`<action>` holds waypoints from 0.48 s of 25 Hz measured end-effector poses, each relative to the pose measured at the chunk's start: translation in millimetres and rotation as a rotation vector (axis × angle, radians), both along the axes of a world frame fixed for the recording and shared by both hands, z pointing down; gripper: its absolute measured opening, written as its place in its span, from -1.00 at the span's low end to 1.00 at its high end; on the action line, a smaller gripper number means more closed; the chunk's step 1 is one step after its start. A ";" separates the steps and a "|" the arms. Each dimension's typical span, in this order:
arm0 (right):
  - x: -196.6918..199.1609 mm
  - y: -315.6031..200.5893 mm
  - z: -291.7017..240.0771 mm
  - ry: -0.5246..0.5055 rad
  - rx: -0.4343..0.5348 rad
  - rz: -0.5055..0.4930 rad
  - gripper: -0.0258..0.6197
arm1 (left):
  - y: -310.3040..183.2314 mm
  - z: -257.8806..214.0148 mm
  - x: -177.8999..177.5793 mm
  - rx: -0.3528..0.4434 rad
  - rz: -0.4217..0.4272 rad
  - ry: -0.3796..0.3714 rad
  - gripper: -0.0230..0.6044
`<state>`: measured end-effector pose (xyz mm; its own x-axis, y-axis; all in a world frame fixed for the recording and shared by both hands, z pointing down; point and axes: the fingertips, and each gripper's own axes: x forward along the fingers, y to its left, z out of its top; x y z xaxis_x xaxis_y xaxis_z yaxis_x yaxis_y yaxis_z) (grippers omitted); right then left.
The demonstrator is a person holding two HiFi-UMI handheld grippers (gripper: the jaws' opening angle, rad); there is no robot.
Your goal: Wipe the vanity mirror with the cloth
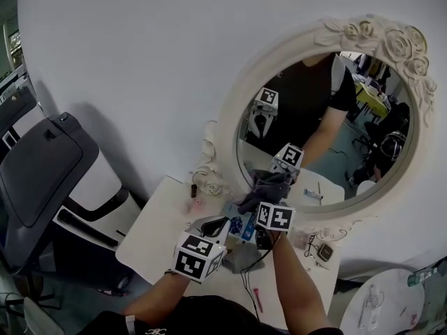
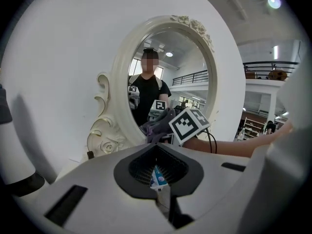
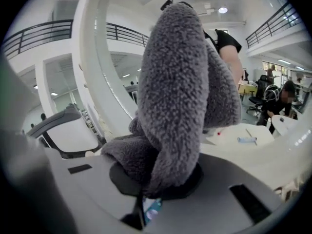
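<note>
An oval vanity mirror in an ornate white frame stands on a white table against the wall. My right gripper is shut on a grey fluffy cloth, held at the glass near the frame's lower left. The cloth fills the right gripper view, bunched up above the right gripper. My left gripper hovers lower left over the table, shut with nothing held. In the left gripper view the left gripper faces the mirror, with the cloth in front of it.
Blue packets, a small bottle, a black cable, a red pen and a small device lie on the table. A black-and-white chair stands at the left. A round white table sits bottom right.
</note>
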<state>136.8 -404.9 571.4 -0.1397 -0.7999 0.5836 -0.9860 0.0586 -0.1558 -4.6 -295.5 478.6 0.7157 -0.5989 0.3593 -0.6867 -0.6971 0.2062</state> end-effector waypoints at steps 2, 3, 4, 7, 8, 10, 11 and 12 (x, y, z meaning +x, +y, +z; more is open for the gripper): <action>25.6 16.5 13.2 0.042 -0.032 0.050 -0.83 | 3.1 -0.7 6.7 -0.001 0.009 0.005 -0.91; 35.2 23.9 15.9 0.063 -0.039 0.062 -0.83 | 4.3 -1.5 10.8 -0.001 0.014 0.008 -0.91; 41.6 31.1 16.1 0.078 -0.034 0.063 -0.83 | 5.8 -2.5 15.4 -0.001 0.020 0.010 -0.91; 43.3 54.3 -0.1 0.071 0.071 0.022 -0.83 | 11.6 -5.6 31.6 0.006 0.039 0.014 -0.91; 42.0 63.5 -11.4 0.058 0.125 0.010 -0.83 | 13.7 -6.5 37.7 0.010 0.046 0.014 -0.91; 41.6 84.1 -36.2 0.016 0.227 0.008 -0.83 | 17.5 -7.9 50.4 0.014 0.062 0.017 -0.91; 42.2 95.0 -47.8 -0.011 0.269 0.016 -0.83 | 19.3 -8.3 56.7 0.014 0.070 0.017 -0.91; 43.1 105.8 -58.3 -0.037 0.305 0.024 -0.83 | 21.1 -8.4 62.7 0.013 0.077 0.017 -0.91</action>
<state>179.9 -299.2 513.1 -0.1352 -0.9408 0.3110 -0.9816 0.0846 -0.1709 58.1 -274.3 470.2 0.7658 -0.5465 0.3390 -0.6274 -0.7505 0.2076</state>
